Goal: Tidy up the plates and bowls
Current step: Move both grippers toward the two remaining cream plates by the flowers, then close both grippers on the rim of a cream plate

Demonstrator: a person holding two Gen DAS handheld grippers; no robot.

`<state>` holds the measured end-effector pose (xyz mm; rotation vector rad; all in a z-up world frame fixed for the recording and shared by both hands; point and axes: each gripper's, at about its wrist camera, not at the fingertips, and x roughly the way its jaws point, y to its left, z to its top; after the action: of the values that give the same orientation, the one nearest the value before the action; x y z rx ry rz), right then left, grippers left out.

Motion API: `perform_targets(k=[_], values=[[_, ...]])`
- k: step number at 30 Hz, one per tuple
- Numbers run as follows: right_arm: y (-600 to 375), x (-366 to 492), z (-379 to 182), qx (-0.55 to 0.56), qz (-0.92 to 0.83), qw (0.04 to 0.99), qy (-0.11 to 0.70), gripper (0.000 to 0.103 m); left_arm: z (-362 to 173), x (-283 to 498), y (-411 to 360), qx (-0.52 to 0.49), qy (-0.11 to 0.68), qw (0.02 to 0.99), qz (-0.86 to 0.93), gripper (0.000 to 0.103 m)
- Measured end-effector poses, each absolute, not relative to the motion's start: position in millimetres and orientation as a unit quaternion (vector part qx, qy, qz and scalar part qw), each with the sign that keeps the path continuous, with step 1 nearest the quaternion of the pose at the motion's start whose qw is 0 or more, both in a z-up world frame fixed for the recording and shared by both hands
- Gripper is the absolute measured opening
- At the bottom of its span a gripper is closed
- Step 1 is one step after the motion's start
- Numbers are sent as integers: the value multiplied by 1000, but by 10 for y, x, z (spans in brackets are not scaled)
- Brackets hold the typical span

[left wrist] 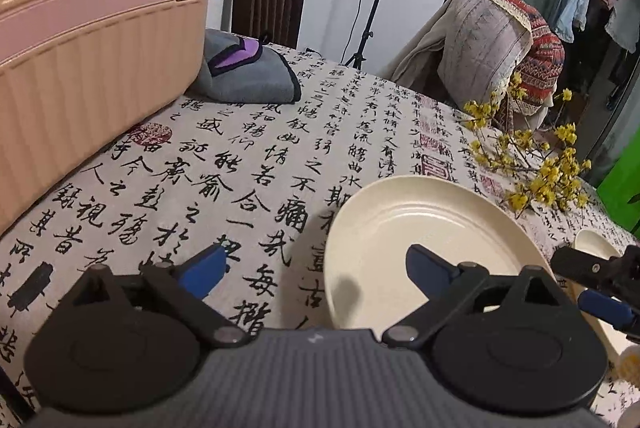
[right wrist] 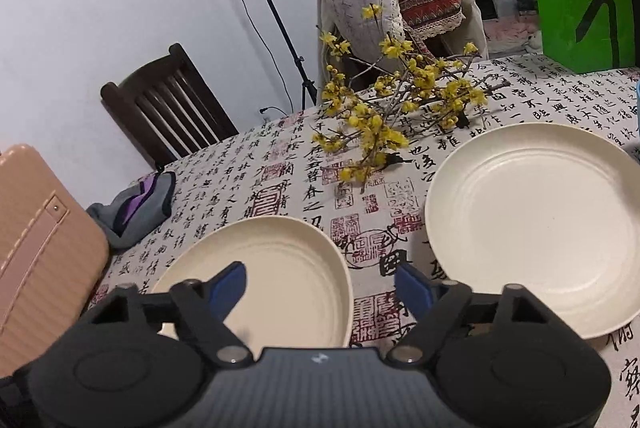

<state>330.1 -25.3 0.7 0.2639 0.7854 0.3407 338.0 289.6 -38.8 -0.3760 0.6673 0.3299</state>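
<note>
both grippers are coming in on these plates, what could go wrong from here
1. The left gripper and right gripper both straddle opposite rims of the same near plate; the fingers may collide or tug against each other.
2. The yellow flower branch lies close beside the far plate; moving plates could snag it.
3. The plates look shallow and smooth, so a rim pinch might slip.

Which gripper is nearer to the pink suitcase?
Left. The left gripper hovers beside the suitcase, which stands just ahead on its left. The right gripper is farther away, with a cream plate lying between.
</note>
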Motion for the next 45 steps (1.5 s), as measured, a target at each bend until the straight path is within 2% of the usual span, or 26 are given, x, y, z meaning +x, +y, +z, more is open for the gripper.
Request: perform_targets(k=[8, 10, 12, 24, 29, 34, 45], values=[[-261, 3319, -56, 124, 162, 900, 385, 57, -458, 3413, 2849, -168, 330, 918, 144, 82], [-253, 3320, -72, 120, 163, 900, 386, 50, -454, 3412, 2836, -166, 329, 919, 139, 74], [-250, 3327, -96, 120, 164, 899, 389, 44, -453, 3413, 2831, -167, 328, 920, 136, 71], [-229, 3335, -202, 118, 174, 898, 386, 24, -456, 3415, 2860, -181, 328, 919, 121, 43], [-233, 3350, -248, 120, 170, 897, 390, 17, -466, 3422, 2871, -192, 331, 917, 113, 23], [-265, 3363, -301, 125, 164, 896, 393, 8, -472, 3416, 2880, -195, 332, 915, 117, 17], [-250, 3344, -308, 119, 164, 899, 388, 7, -461, 3409, 2878, -189, 332, 916, 120, 14]])
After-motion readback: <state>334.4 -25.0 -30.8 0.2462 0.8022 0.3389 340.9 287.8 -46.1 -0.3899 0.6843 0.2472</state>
